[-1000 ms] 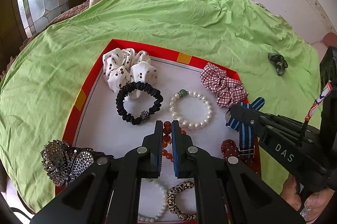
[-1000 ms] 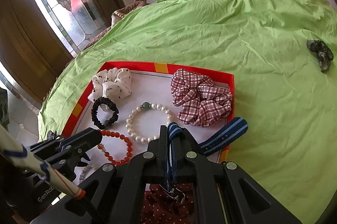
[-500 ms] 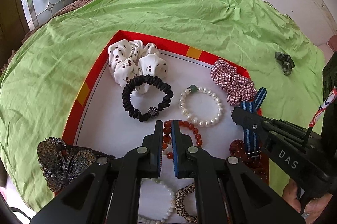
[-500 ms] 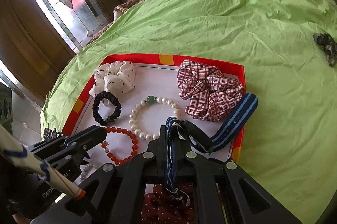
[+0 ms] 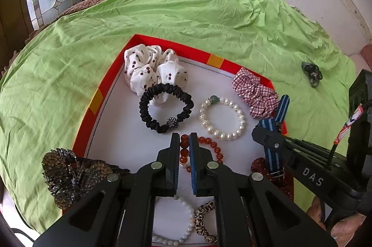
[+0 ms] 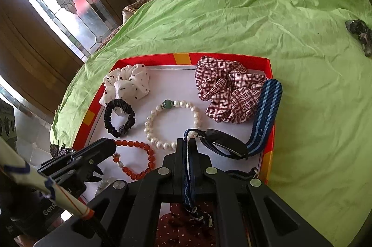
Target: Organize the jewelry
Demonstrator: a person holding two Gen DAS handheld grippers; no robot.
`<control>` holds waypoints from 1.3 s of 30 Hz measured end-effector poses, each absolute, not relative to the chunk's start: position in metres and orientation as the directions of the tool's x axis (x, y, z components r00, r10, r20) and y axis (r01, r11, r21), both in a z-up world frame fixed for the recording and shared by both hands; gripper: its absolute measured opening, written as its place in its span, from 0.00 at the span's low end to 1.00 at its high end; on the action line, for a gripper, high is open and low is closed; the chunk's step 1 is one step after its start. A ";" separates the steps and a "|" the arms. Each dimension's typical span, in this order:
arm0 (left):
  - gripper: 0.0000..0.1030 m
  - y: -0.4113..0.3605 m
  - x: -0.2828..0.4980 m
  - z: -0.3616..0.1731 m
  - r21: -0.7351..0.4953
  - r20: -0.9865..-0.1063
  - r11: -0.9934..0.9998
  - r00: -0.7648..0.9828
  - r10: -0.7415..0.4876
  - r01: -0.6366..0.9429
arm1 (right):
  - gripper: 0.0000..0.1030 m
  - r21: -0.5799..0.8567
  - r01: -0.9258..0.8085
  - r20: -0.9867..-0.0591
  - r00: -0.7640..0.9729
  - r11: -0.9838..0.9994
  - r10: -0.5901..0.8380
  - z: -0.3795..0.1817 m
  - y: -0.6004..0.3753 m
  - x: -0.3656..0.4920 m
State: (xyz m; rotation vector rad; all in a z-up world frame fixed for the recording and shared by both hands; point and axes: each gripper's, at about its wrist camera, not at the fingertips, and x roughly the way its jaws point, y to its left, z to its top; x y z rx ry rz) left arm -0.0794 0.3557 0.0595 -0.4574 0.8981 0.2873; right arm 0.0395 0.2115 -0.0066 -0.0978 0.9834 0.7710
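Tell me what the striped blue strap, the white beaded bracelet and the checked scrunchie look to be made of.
Striped blue strap: woven nylon or similar webbing, matte, judging by its ribbed weave and punched holes; its buckle looks like metal.
White beaded bracelet: glossy round beads that look like pearls, real or imitation I cannot tell, with one green stone-like bead.
Checked scrunchie: thin matte woven fabric, probably cotton, gathered into soft folds.

text "DAS" | on right gripper [image 5: 255,134] body || text "GenR…", cut off | on left gripper [image 6: 111,147] body

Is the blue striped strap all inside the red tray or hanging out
Partly out: the blue striped strap drapes over the red tray rim, other end pinched in the right gripper.
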 end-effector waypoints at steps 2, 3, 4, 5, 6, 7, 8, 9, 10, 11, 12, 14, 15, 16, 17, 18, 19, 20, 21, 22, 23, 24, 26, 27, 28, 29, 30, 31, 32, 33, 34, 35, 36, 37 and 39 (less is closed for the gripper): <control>0.07 0.355 -0.081 0.062 -0.269 -0.796 0.869 0.604 0.043 -0.416 | 0.04 0.259 -0.625 -0.777 0.318 0.736 0.543 -0.006 0.212 0.039; 0.07 0.354 -0.081 0.063 -0.276 -0.792 0.871 0.610 0.034 -0.407 | 0.04 0.259 -0.623 -0.777 0.320 0.738 0.542 -0.005 0.211 0.039; 0.09 0.354 -0.082 0.064 -0.282 -0.790 0.871 0.613 0.027 -0.402 | 0.04 0.260 -0.622 -0.776 0.320 0.739 0.543 -0.005 0.211 0.039; 0.14 0.353 -0.082 0.065 -0.286 -0.788 0.872 0.616 0.022 -0.397 | 0.04 0.262 -0.620 -0.777 0.319 0.739 0.543 -0.004 0.211 0.039; 0.18 0.352 -0.083 0.066 -0.289 -0.784 0.873 0.620 0.020 -0.393 | 0.04 0.267 -0.618 -0.777 0.316 0.740 0.544 -0.004 0.210 0.039; 0.26 0.352 -0.084 0.068 -0.290 -0.779 0.874 0.627 0.021 -0.390 | 0.04 0.271 -0.616 -0.777 0.314 0.740 0.546 -0.003 0.209 0.039; 0.31 0.352 -0.085 0.070 -0.291 -0.773 0.874 0.634 0.024 -0.388 | 0.06 0.274 -0.614 -0.777 0.313 0.741 0.547 -0.003 0.209 0.039; 0.33 0.351 -0.087 0.073 -0.290 -0.766 0.874 0.642 0.032 -0.389 | 0.07 0.276 -0.611 -0.777 0.313 0.742 0.547 -0.002 0.208 0.039; 0.34 0.351 -0.088 0.074 -0.289 -0.763 0.874 0.646 0.036 -0.390 | 0.10 0.275 -0.609 -0.777 0.315 0.744 0.545 -0.002 0.207 0.039; 0.35 0.351 -0.089 0.076 -0.290 -0.757 0.874 0.652 0.039 -0.389 | 0.16 0.273 -0.607 -0.777 0.319 0.747 0.543 -0.001 0.207 0.038; 0.35 0.351 -0.090 0.077 -0.291 -0.753 0.874 0.656 0.040 -0.388 | 0.20 0.275 -0.604 -0.775 0.321 0.748 0.544 0.000 0.205 0.038; 0.36 0.350 -0.091 0.079 -0.295 -0.746 0.875 0.665 0.041 -0.385 | 0.34 0.276 -0.599 -0.767 0.334 0.752 0.548 0.004 0.202 0.036; 0.37 0.350 -0.092 0.080 -0.295 -0.744 0.875 0.667 0.043 -0.385 | 0.34 0.273 -0.598 -0.763 0.343 0.754 0.548 0.006 0.201 0.035; 0.39 0.350 -0.093 0.081 -0.293 -0.740 0.874 0.671 0.048 -0.386 | 0.34 0.268 -0.597 -0.760 0.351 0.756 0.547 0.008 0.200 0.034; 0.41 0.350 -0.094 0.083 -0.290 -0.736 0.874 0.674 0.057 -0.390 | 0.35 0.266 -0.597 -0.758 0.356 0.757 0.547 0.010 0.199 0.033; 0.41 0.350 -0.096 0.084 -0.285 -0.731 0.873 0.679 0.069 -0.395 | 0.35 0.263 -0.595 -0.754 0.364 0.759 0.546 0.013 0.196 0.032; 0.42 0.351 -0.096 0.086 -0.280 -0.728 0.873 0.681 0.078 -0.399 | 0.37 0.260 -0.593 -0.751 0.372 0.762 0.546 0.016 0.194 0.030; 0.43 0.351 -0.097 0.088 -0.274 -0.723 0.873 0.685 0.091 -0.404 | 0.39 0.256 -0.592 -0.747 0.381 0.764 0.545 0.018 0.192 0.028; 0.45 0.350 -0.099 0.090 -0.268 -0.717 0.872 0.690 0.105 -0.410 | 0.40 0.247 -0.592 -0.741 0.395 0.767 0.543 0.022 0.189 0.025; 0.48 0.351 -0.100 0.091 -0.265 -0.710 0.871 0.695 0.115 -0.414 | 0.42 0.241 -0.592 -0.736 0.405 0.769 0.542 0.024 0.186 0.023; 0.51 0.351 -0.103 0.093 -0.263 -0.701 0.870 0.702 0.125 -0.418 | 0.43 0.235 -0.591 -0.733 0.413 0.771 0.540 0.026 0.184 0.021; 0.52 0.350 -0.105 0.096 -0.256 -0.691 0.869 0.708 0.142 -0.424 | 0.43 0.228 -0.590 -0.729 0.424 0.775 0.537 0.028 0.181 0.017; 0.58 0.349 -0.108 0.100 -0.242 -0.678 0.869 0.716 0.167 -0.432 | 0.43 0.219 -0.584 -0.724 0.440 0.781 0.532 0.031 0.176 0.012; 0.60 0.348 -0.111 0.103 -0.230 -0.665 0.869 0.723 0.187 -0.437 | 0.43 0.214 -0.579 -0.719 0.451 0.787 0.528 0.032 0.172 0.009; 0.67 0.347 -0.112 0.105 -0.222 -0.656 0.869 0.727 0.202 -0.442 | 0.43 0.211 -0.574 -0.716 0.460 0.791 0.525 0.033 0.169 0.006; 0.74 0.346 -0.114 0.108 -0.211 -0.646 0.868 0.730 0.221 -0.449 | 0.44 0.208 -0.571 -0.713 0.467 0.794 0.523 0.033 0.166 0.003; 0.76 0.344 -0.117 0.111 -0.195 -0.628 0.865 0.737 0.252 -0.462 | 0.44 0.206 -0.570 -0.709 0.473 0.796 0.522 0.033 0.164 0.000; 0.79 0.342 -0.119 0.113 -0.185 -0.617 0.864 0.740 0.269 -0.469 | 0.44 0.203 -0.569 -0.707 0.478 0.797 0.521 0.033 0.161 -0.003; 0.81 0.339 -0.122 0.117 -0.169 -0.597 0.863 0.746 0.295 -0.477 | 0.45 0.199 -0.567 -0.706 0.483 0.799 0.519 0.032 0.158 -0.006; 0.82 0.338 -0.125 0.120 -0.156 -0.581 0.862 0.751 0.315 -0.482 | 0.45 0.193 -0.567 -0.704 0.488 0.801 0.515 0.032 0.156 -0.010; 0.85 0.336 -0.126 0.122 -0.146 -0.569 0.861 0.753 0.330 -0.487 | 0.46 0.190 -0.567 -0.703 0.492 0.802 0.514 0.031 0.154 -0.013; 0.87 0.332 -0.129 0.126 -0.125 -0.545 0.857 0.756 0.363 -0.500 | 0.46 0.187 -0.566 -0.702 0.495 0.803 0.512 0.030 0.152 -0.016; 0.88 0.329 -0.132 0.129 -0.109 -0.525 0.851 0.757 0.389 -0.513 | 0.46 0.182 -0.564 -0.700 0.501 0.805 0.509 0.029 0.149 -0.020; 0.90 0.326 -0.135 0.132 -0.092 -0.500 0.843 0.756 0.422 -0.530 | 0.47 0.179 -0.563 -0.698 0.505 0.807 0.508 0.029 0.147 -0.023; 0.97 0.319 -0.144 0.139 -0.056 -0.434 0.816 0.750 0.499 -0.575 | 0.48 0.173 -0.562 -0.693 0.514 0.809 0.506 0.027 0.141 -0.031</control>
